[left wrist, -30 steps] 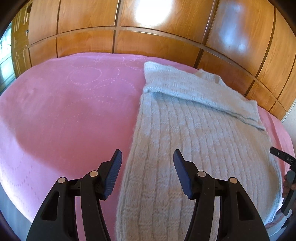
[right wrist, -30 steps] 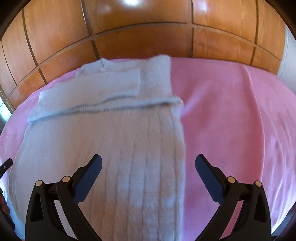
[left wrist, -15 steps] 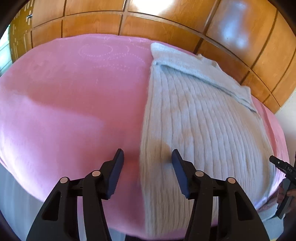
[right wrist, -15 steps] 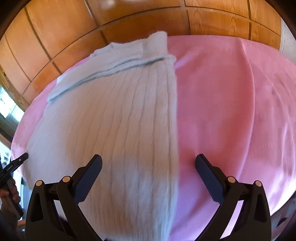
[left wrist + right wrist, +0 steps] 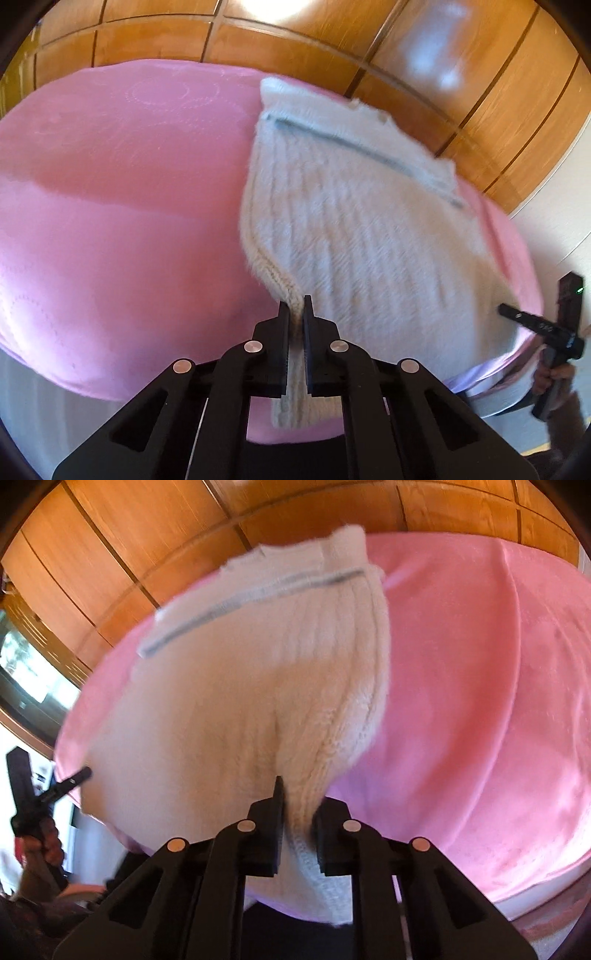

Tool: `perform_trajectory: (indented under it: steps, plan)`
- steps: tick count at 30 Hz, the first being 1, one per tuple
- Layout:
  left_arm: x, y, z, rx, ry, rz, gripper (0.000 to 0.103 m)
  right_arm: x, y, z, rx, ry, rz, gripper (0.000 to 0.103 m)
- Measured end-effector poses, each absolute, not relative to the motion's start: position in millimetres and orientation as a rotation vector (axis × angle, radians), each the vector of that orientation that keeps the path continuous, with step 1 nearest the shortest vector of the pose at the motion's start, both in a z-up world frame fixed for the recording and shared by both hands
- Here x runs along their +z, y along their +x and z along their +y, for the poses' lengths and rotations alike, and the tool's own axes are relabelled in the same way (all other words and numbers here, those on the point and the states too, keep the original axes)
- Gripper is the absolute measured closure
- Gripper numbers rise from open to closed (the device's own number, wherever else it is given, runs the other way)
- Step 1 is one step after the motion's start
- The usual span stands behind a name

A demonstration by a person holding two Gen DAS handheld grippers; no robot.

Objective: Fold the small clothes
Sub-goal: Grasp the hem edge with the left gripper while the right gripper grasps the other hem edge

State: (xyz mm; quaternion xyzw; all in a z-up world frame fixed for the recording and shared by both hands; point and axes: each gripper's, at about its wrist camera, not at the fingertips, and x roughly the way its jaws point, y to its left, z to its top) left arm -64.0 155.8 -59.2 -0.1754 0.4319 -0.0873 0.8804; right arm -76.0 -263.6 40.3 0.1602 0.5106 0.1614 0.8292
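Observation:
A pale ribbed knit sweater (image 5: 369, 221) lies on a pink bed cover (image 5: 129, 184), its sleeves folded across the far end. My left gripper (image 5: 295, 314) is shut on the sweater's near left hem corner and lifts it slightly. In the right wrist view my right gripper (image 5: 299, 797) is shut on the sweater's (image 5: 258, 683) near right hem corner, which bunches up between the fingers. The right gripper also shows at the right edge of the left wrist view (image 5: 539, 325), and the left gripper at the left edge of the right wrist view (image 5: 48, 786).
Wooden panelled wardrobe doors (image 5: 295, 37) stand behind the bed. The pink cover (image 5: 480, 683) spreads wide to either side of the sweater. The near edge of the bed (image 5: 92, 384) is just below the grippers.
Both grippers have gone from open above the sweater to shut on its near hem corners. They pulled back to the bed's near edge and the hem has lifted.

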Motion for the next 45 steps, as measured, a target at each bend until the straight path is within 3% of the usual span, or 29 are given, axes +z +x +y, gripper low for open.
perform_trajectory:
  steps: [10, 20, 22, 23, 24, 26, 27, 28, 29, 37, 40, 41, 43, 44, 45]
  plan:
    - [-23.6, -6.3, 170.8, -0.272, -0.511, 0.783, 0.098, 68.1, -27.2, -266.6, 0.374, 0.471, 0.962, 0.091]
    - [-31.5, 88.7, 178.4, -0.18, -0.524, 0.812, 0.098, 41.8, 62.8, -285.4, 0.243, 0.539, 0.999, 0.09]
    - [-33.4, 106.3, 181.4, -0.156, -0.527, 0.815, 0.098, 39.7, 74.6, -289.1, 0.242, 0.553, 0.992, 0.082]
    - [-34.7, 112.2, 183.9, -0.13, -0.529, 0.817, 0.098, 40.3, 77.3, -293.2, 0.237, 0.57, 0.98, 0.061]
    - [-37.3, 118.2, 186.7, -0.119, -0.534, 0.823, 0.097, 41.8, 77.4, -296.7, 0.23, 0.585, 0.962, 0.034]
    - [-38.3, 121.6, 192.3, -0.075, -0.524, 0.825, 0.073, 47.5, 75.4, -307.1, 0.214, 0.613, 0.915, 0.023]
    - [-38.4, 118.4, 199.6, -0.034, -0.527, 0.813, 0.046, 49.0, 74.4, -311.4, 0.217, 0.625, 0.905, 0.02]
    - [-38.3, 114.8, 206.1, -0.025, -0.55, 0.791, 0.035, 49.9, 71.3, -316.1, 0.219, 0.638, 0.895, 0.018]
    - [-39.6, 108.6, 212.7, -0.032, -0.579, 0.775, 0.035, 49.2, 64.9, -320.8, 0.215, 0.637, 0.892, 0.015]
    - [-65.8, 68.2, 206.8, -0.181, -0.498, 0.842, 0.035, 22.0, 25.2, -311.3, 0.233, 0.492, 0.959, 0.019]
    - [-80.6, 57.8, 197.9, -0.193, -0.481, 0.879, 0.039, 9.3, 25.0, -297.4, 0.239, 0.423, 0.988, 0.037]
    - [-82.7, 56.1, 194.0, -0.196, -0.474, 0.883, 0.056, 4.9, 27.2, -292.2, 0.232, 0.4, 0.996, 0.044]
    - [-84.0, 56.8, 184.4, -0.216, -0.438, 0.912, 0.079, 2.9, 30.0, -285.5, 0.226, 0.365, 0.986, 0.057]
    - [-82.6, 55.9, 182.1, -0.206, -0.424, 0.91, 0.087, 3.3, 31.0, -284.1, 0.223, 0.362, 0.99, 0.072]
    - [-79.5, 54.2, 179.6, -0.199, -0.407, 0.899, 0.088, 6.9, 31.0, -283.6, 0.227, 0.372, 0.99, 0.082]
